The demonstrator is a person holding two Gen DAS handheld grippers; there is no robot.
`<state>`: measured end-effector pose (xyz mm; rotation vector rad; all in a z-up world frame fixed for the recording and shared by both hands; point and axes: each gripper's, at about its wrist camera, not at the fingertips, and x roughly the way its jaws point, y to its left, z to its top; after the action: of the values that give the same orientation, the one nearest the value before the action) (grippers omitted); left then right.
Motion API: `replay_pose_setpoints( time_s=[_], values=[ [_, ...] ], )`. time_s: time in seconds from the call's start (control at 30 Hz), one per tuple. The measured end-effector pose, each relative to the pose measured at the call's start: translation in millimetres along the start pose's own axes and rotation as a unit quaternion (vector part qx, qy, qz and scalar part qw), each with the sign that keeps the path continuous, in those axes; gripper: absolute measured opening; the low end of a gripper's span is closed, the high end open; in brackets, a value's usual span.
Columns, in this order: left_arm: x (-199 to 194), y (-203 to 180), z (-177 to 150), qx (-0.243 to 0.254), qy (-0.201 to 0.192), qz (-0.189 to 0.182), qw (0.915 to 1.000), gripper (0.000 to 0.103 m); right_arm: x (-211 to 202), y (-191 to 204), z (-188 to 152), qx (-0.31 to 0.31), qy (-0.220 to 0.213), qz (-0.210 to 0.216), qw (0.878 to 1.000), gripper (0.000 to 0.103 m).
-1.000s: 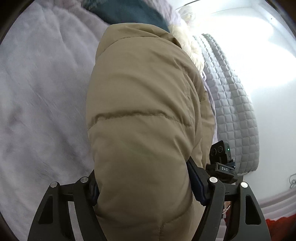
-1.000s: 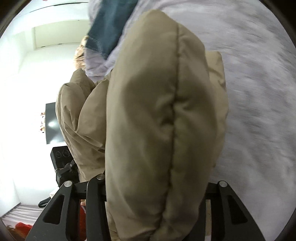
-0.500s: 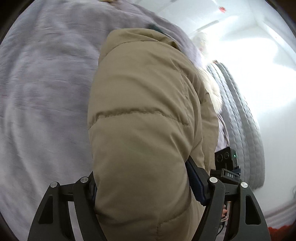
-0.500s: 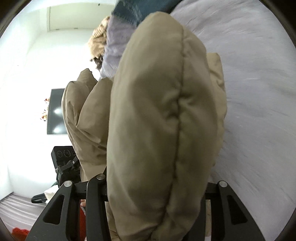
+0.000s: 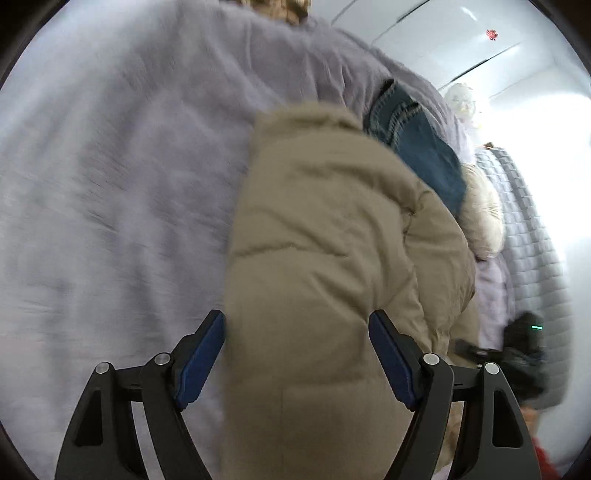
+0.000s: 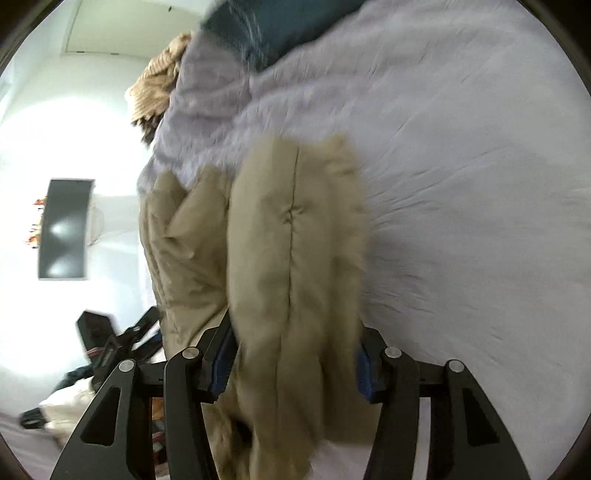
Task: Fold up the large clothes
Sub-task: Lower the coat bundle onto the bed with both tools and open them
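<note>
A tan puffer jacket (image 5: 332,258) hangs bunched over the lilac bed cover (image 5: 110,184). In the left wrist view my left gripper (image 5: 297,332) has its blue pads spread wide, the left pad (image 5: 201,354) just clear of the fabric, the jacket still between the fingers. In the right wrist view the jacket (image 6: 291,258) fills the gap of my right gripper (image 6: 295,343), both pads pressing on it. The jacket's fur-trimmed hood (image 5: 480,221) shows at the right.
Blue denim (image 5: 417,147) lies on the cover behind the jacket and also shows in the right wrist view (image 6: 273,26). A quilted grey headboard (image 5: 528,221) stands right. A dark wall screen (image 6: 64,229) and white wall lie left of the bed.
Both grippers swung with the jacket, so more of the bed cover shows. The left gripper's pads have spread apart from the jacket. The jacket now reaches less far up both views.
</note>
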<state>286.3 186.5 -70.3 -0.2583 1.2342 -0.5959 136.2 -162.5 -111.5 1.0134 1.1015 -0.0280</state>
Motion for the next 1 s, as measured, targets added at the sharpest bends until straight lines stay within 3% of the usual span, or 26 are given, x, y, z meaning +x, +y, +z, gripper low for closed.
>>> replay_pose_setpoints(
  time_s=[0.03, 0.1, 0.2, 0.3, 0.37, 0.47, 0.53, 0.73, 1.0],
  values=[
    [-11, -2, -3, 0.007, -0.010, 0.007, 0.9999, 0.079, -15, 4, -8, -0.007, -0.019, -0.013, 1.000, 0.054],
    [-27, -6, -14, 0.020, -0.022, 0.021, 0.9994, 0.079, -40, 0, -13, -0.015, -0.036, -0.007, 0.999, 0.033],
    [-33, -10, -39, 0.045, -0.014, 0.046, 0.9978, 0.079, -62, 18, -36, -0.030, -0.055, 0.025, 0.998, 0.028],
    [-24, -18, -67, 0.073, 0.012, 0.074, 0.9945, 0.079, -60, 45, -69, -0.064, -0.059, 0.023, 0.996, 0.028],
    [-15, -20, -80, 0.084, 0.021, 0.074, 0.9935, 0.080, -44, 60, -82, -0.098, -0.054, -0.024, 0.993, 0.028],
    [-3, -23, -86, 0.099, 0.031, 0.100, 0.9896, 0.080, -6, 56, -88, -0.100, -0.025, -0.137, 0.985, 0.028],
    [-2, -20, -84, 0.076, 0.046, 0.091, 0.9919, 0.080, 7, 40, -92, -0.078, -0.014, -0.168, 0.983, 0.028],
    [-14, -24, -93, 0.082, 0.065, 0.107, 0.9888, 0.080, 25, 3, -87, 0.021, -0.008, -0.149, 0.989, 0.025],
    [-48, -31, -114, 0.100, 0.067, 0.121, 0.9853, 0.080, -12, 39, -112, -0.020, -0.035, -0.169, 0.985, 0.028]
  ],
)
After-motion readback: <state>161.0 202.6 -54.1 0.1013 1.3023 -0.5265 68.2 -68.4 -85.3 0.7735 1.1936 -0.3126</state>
